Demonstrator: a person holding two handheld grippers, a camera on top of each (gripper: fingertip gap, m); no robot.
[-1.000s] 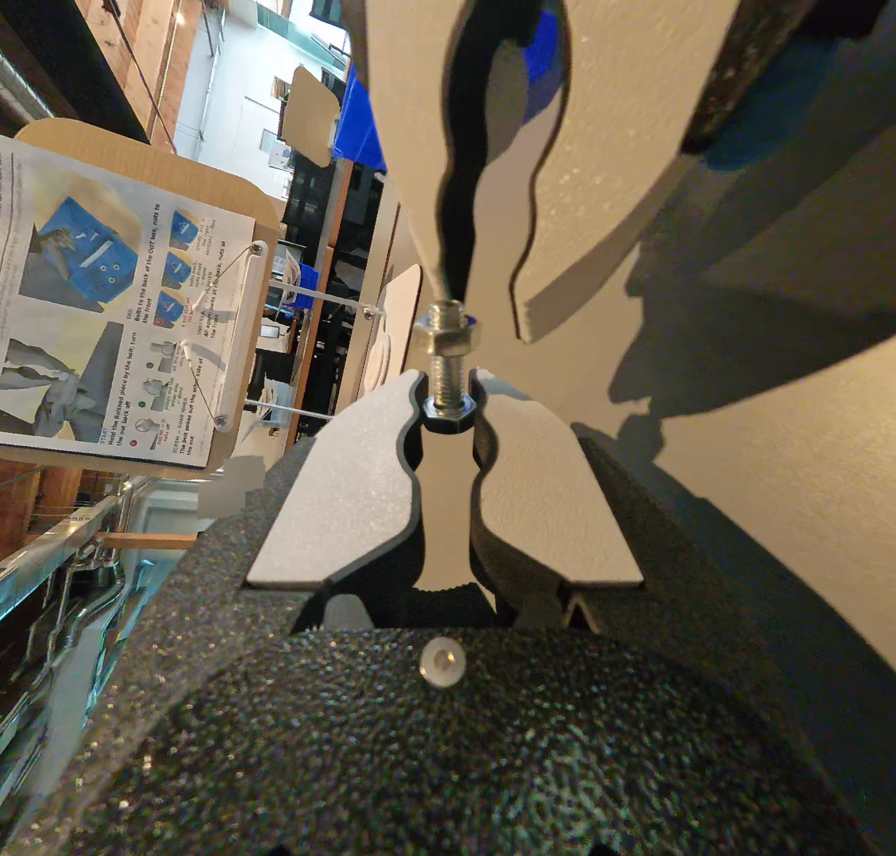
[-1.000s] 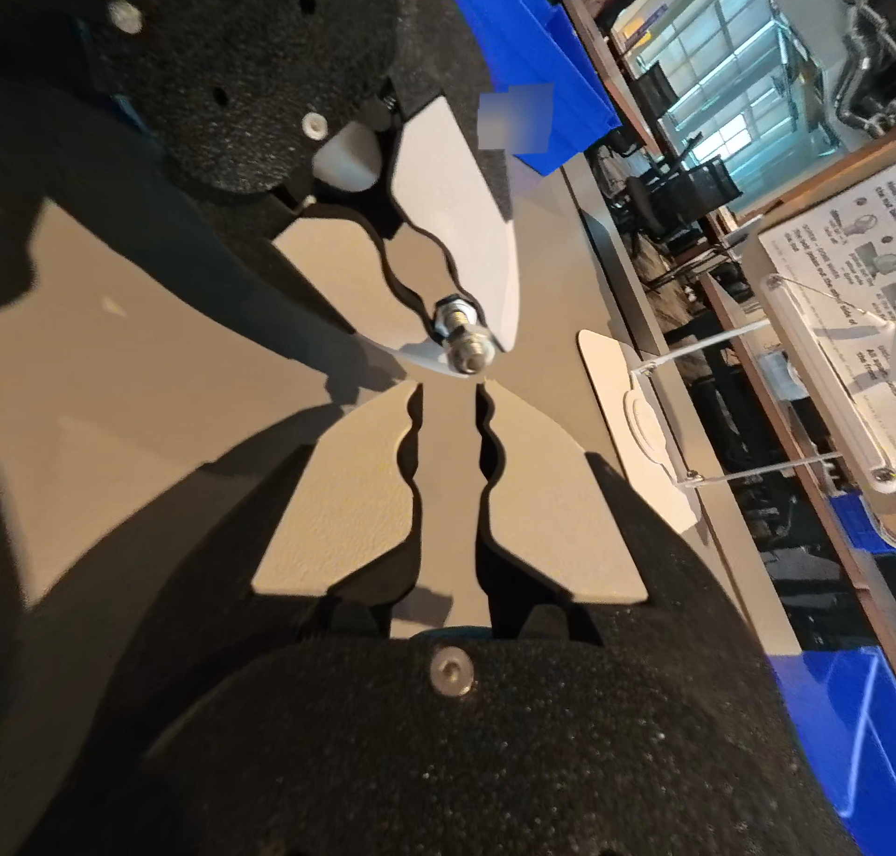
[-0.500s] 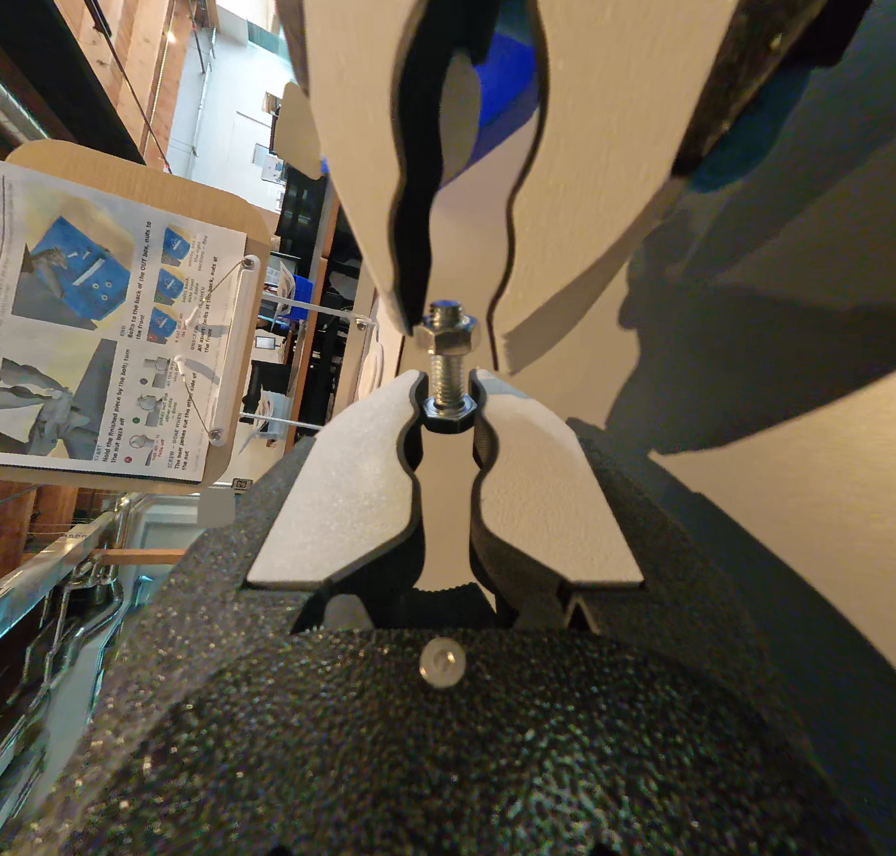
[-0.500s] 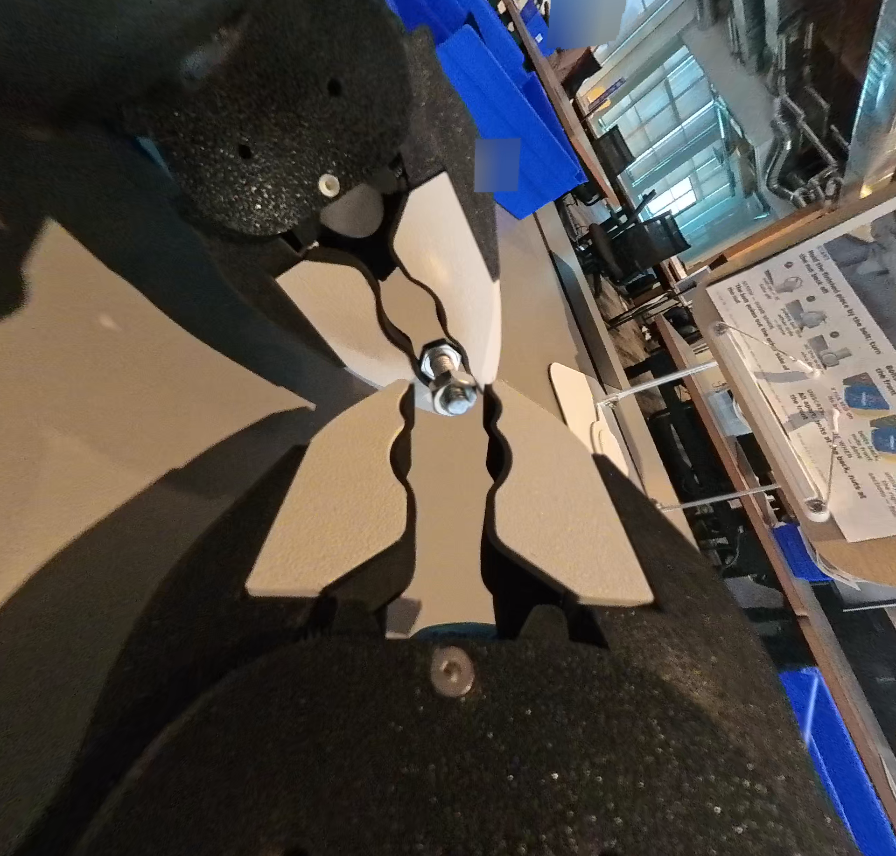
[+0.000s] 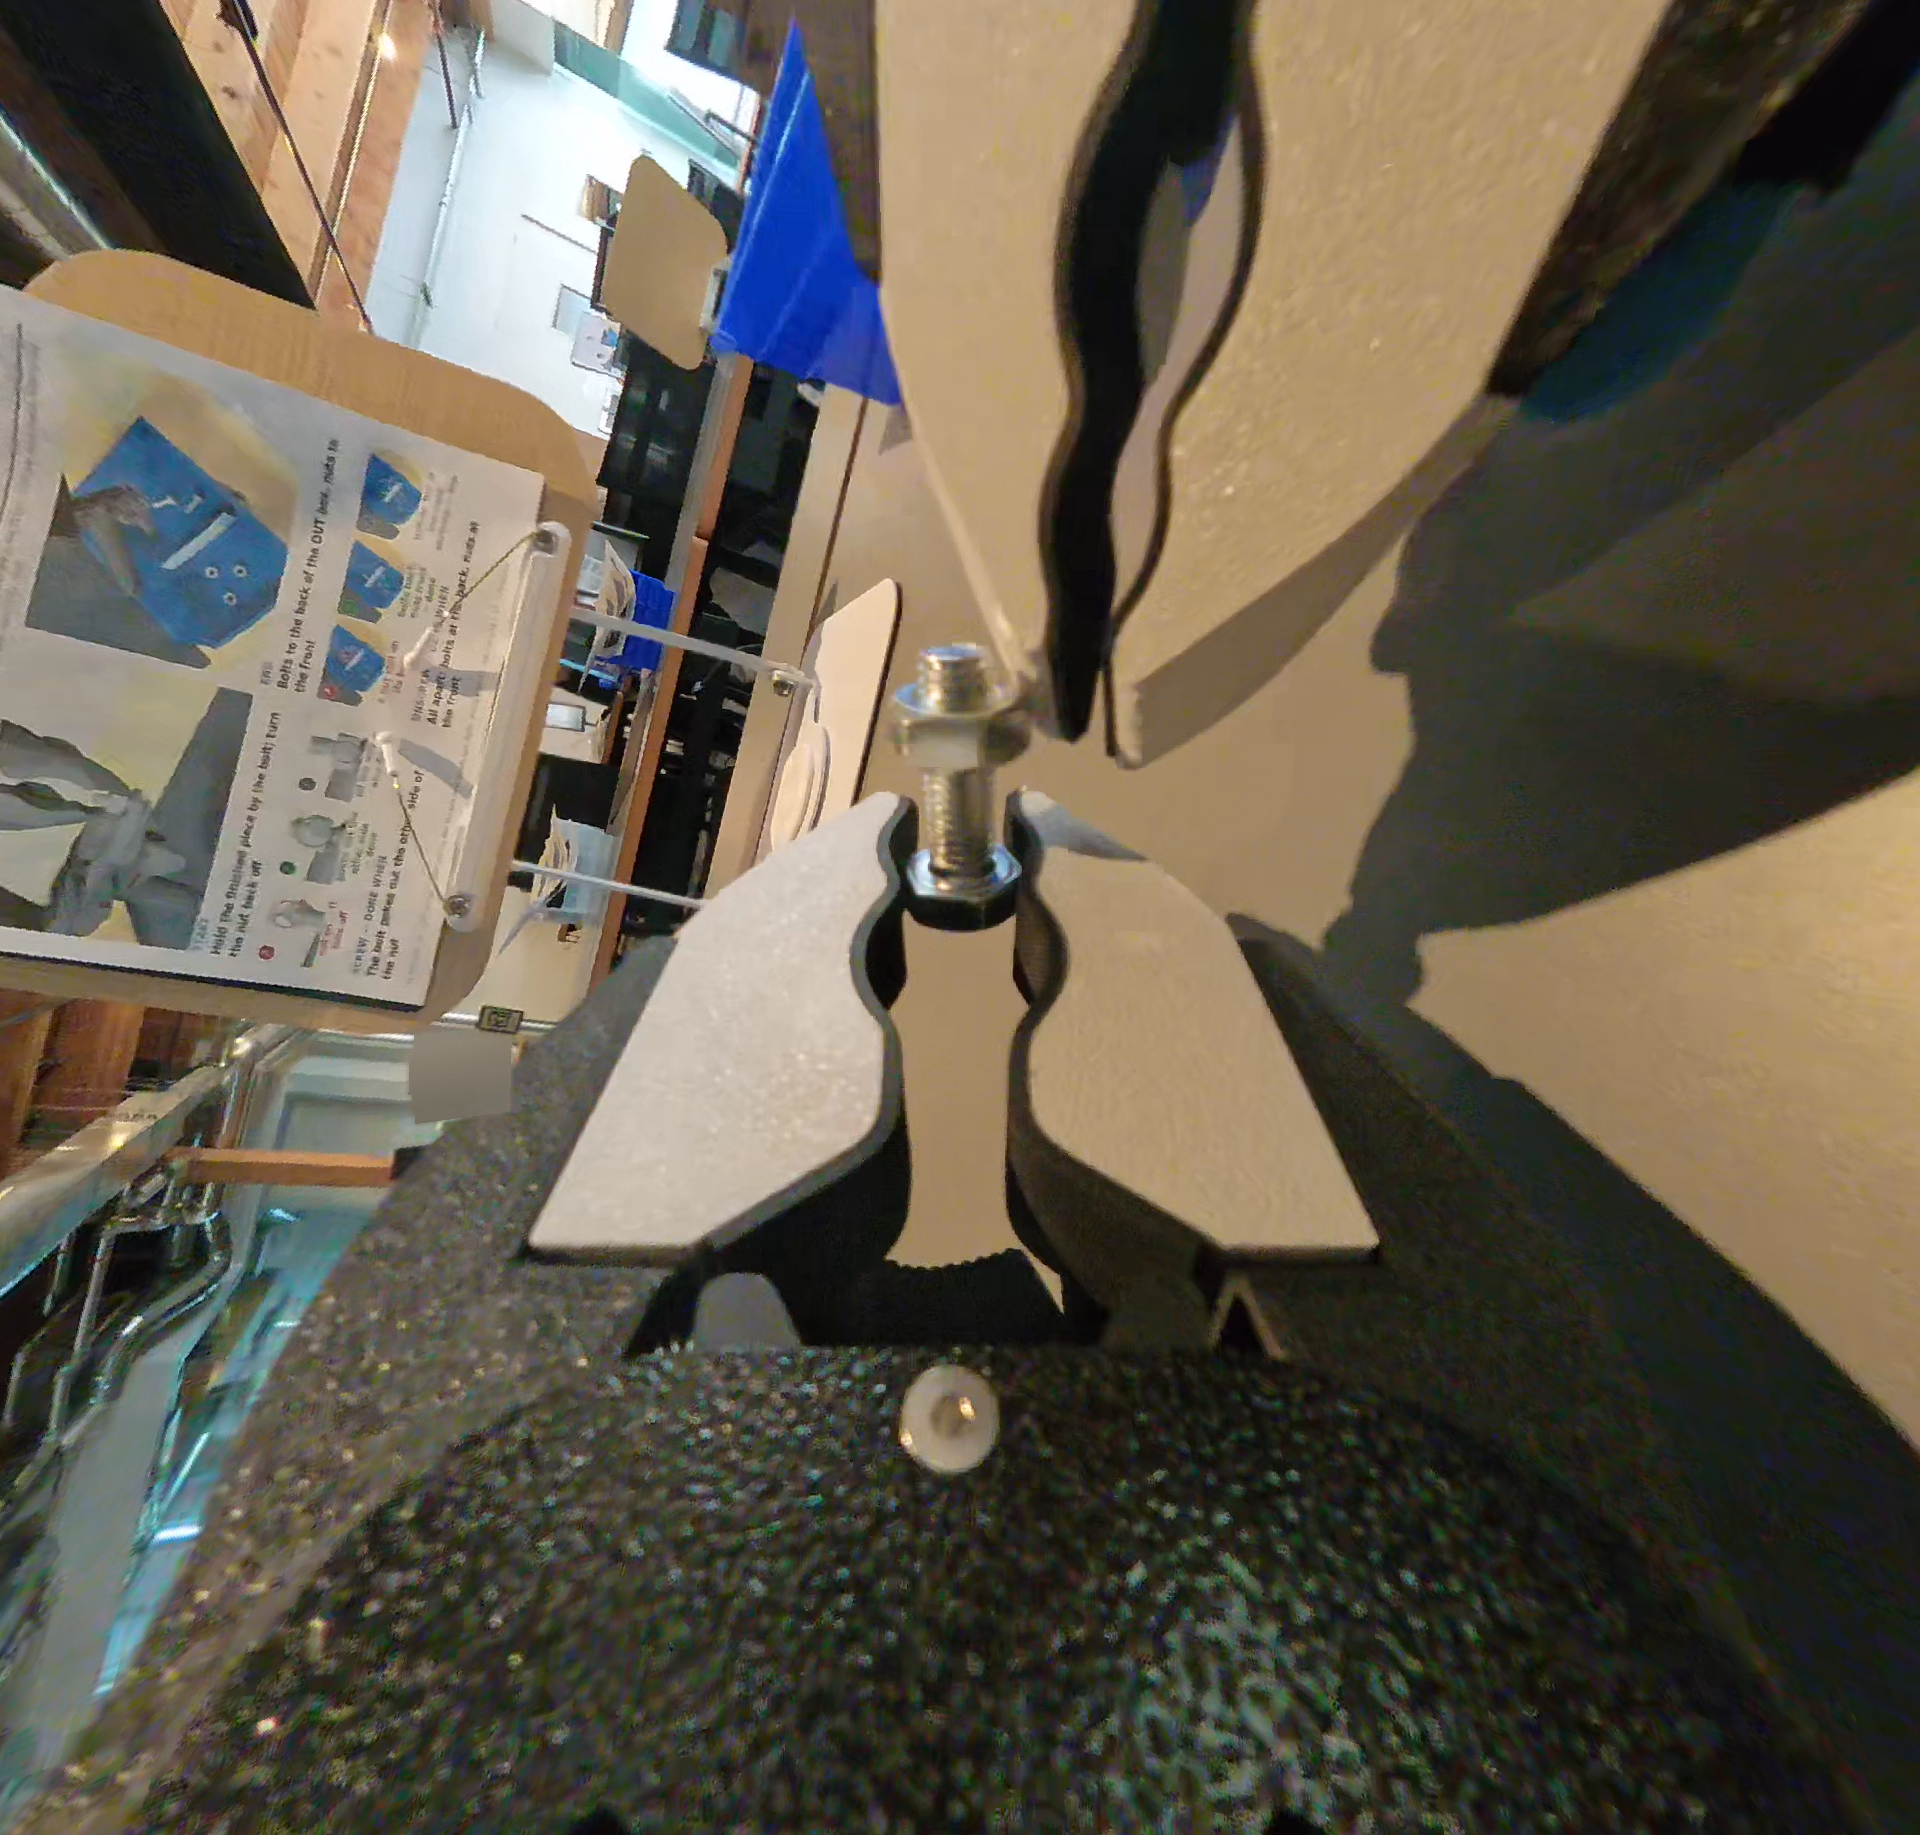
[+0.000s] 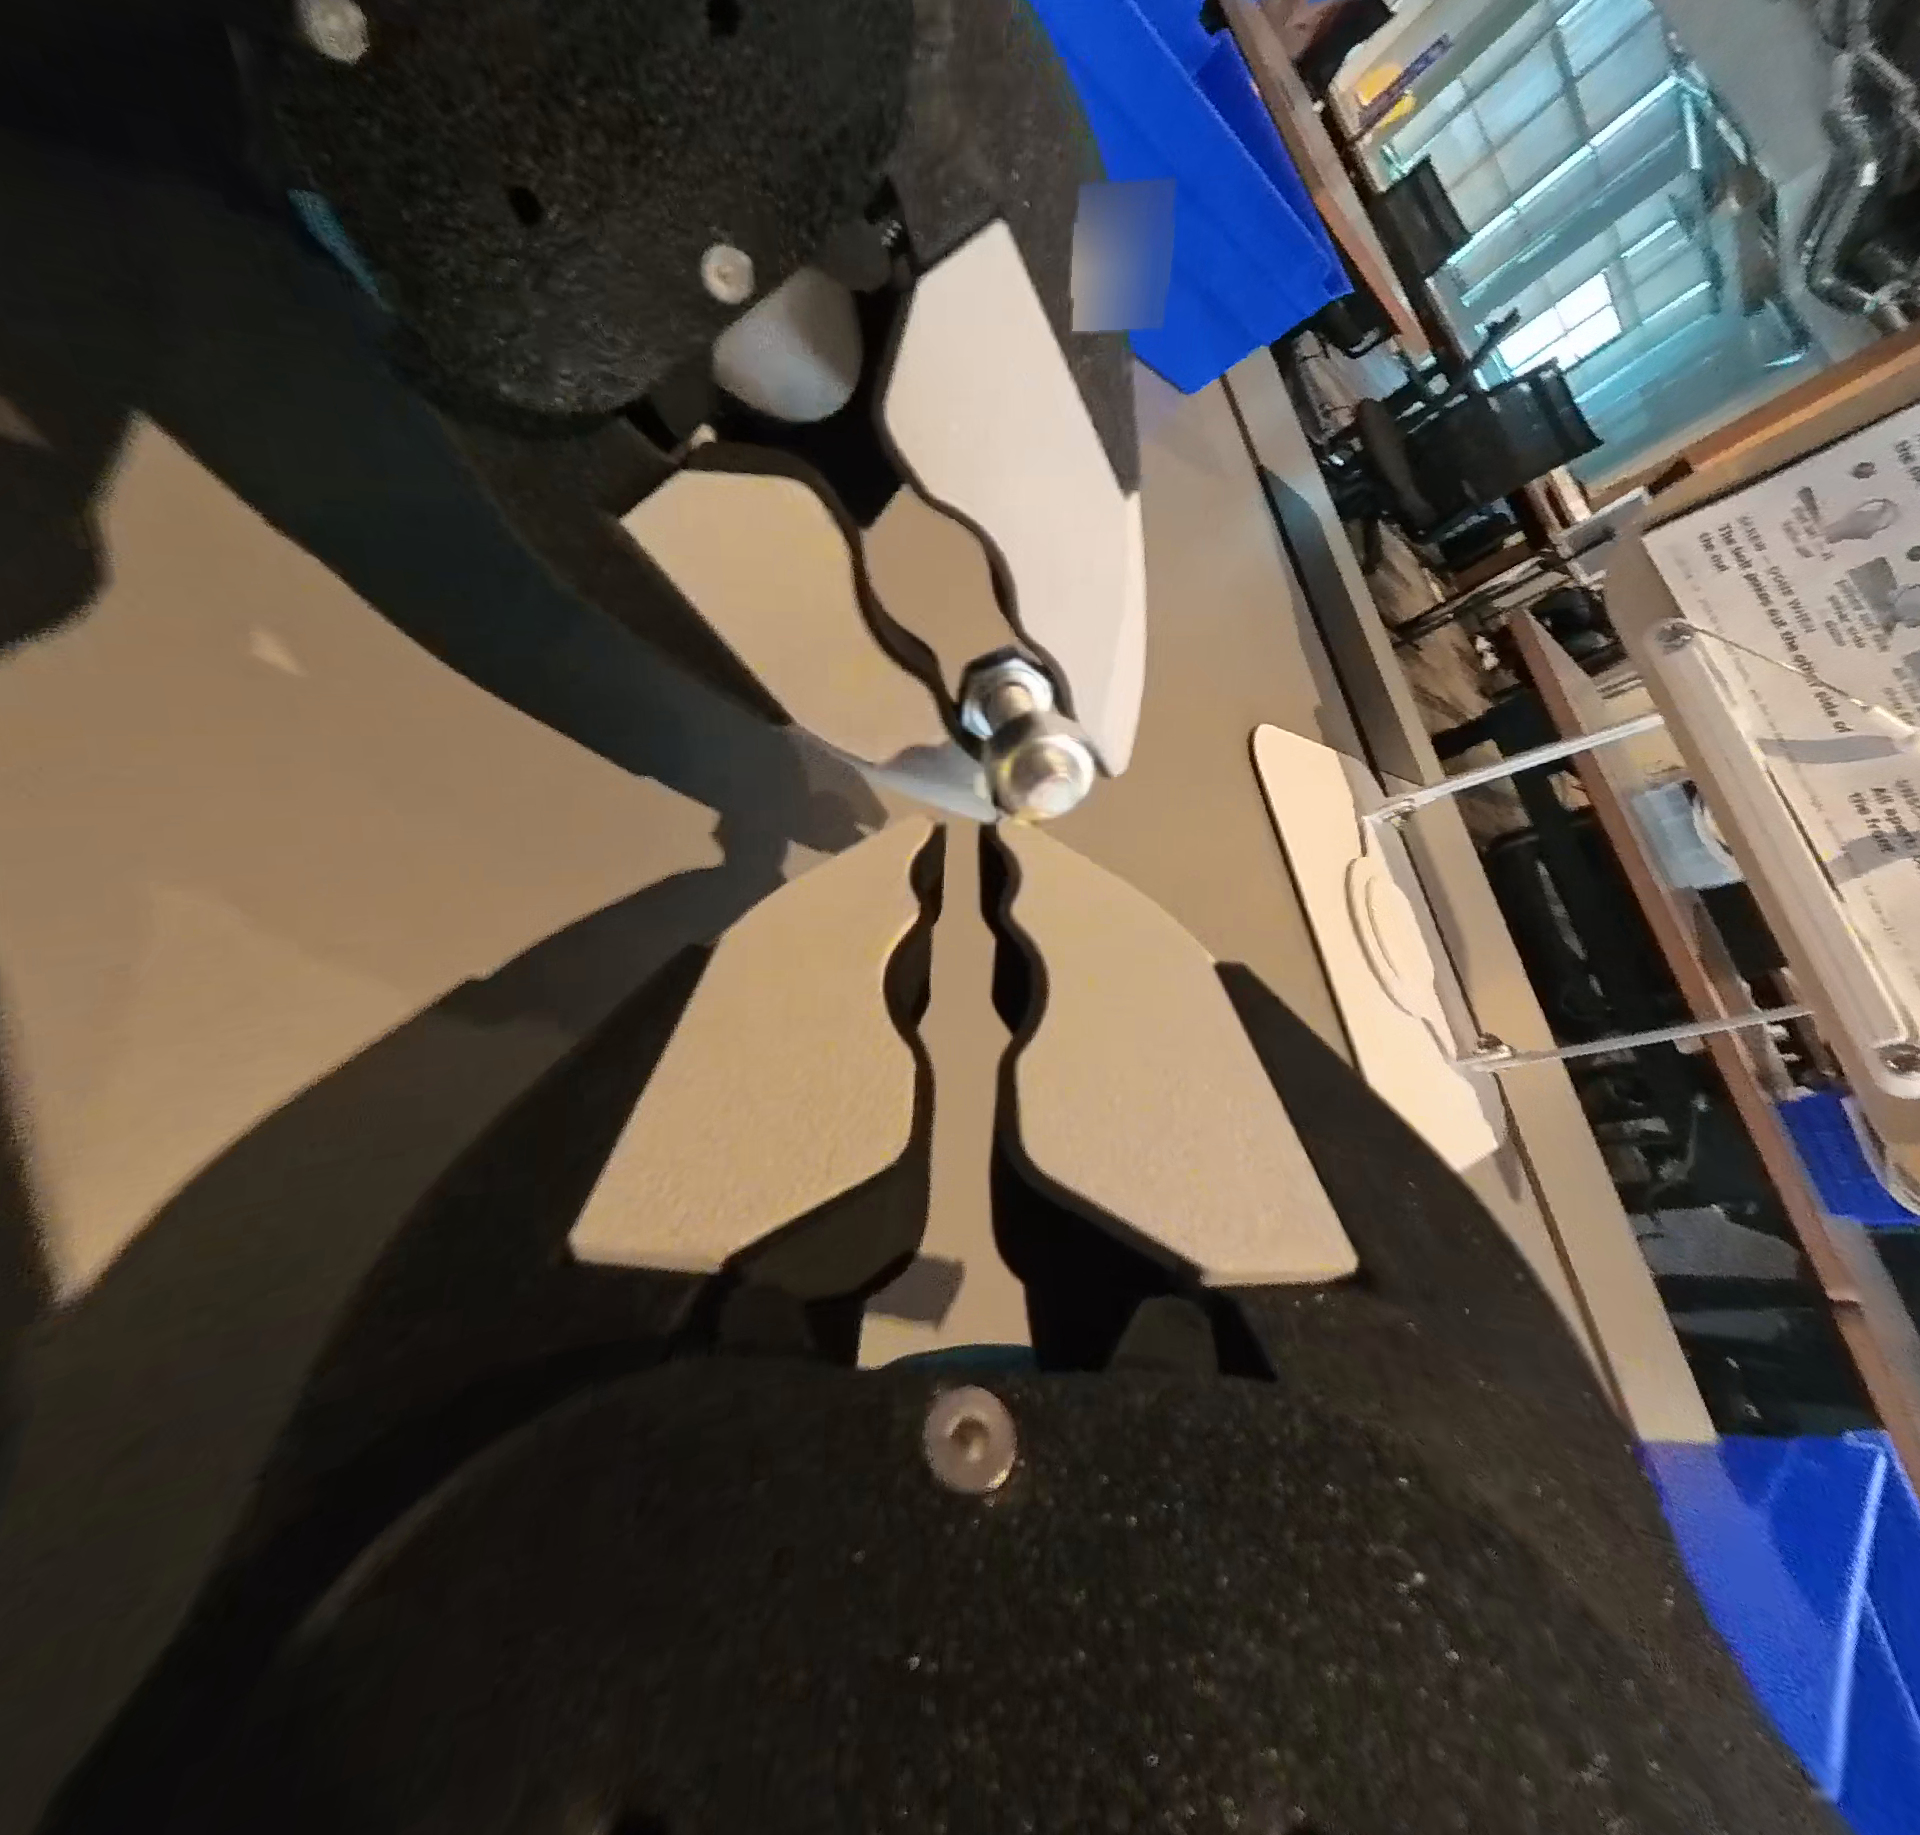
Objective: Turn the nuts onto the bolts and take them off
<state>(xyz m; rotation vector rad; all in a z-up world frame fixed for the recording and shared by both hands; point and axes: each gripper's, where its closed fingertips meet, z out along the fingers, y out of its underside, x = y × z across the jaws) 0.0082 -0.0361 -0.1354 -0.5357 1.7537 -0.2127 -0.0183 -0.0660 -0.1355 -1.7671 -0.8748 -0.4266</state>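
The left tongs point(image 5: 961, 850) gripped the bolt point(image 5: 958, 819) by its head, held above the surface point(image 5: 1558, 1110). The right tongs point(image 6: 961, 835), nearly closed and empty, touched the nut point(image 5: 956, 731) at 3 o'clock. Good practice: reopen, straddle the nut squarely, then turn.

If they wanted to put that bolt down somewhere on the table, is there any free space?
Yes. The tan tabletop is bare on the side away from the white stand base, though shadowed. Another bare strip lies between the grippers and that base. It is crowded at the table's far edge: blue bins, the instruction board and its stand. The left gripper holds the bolt.
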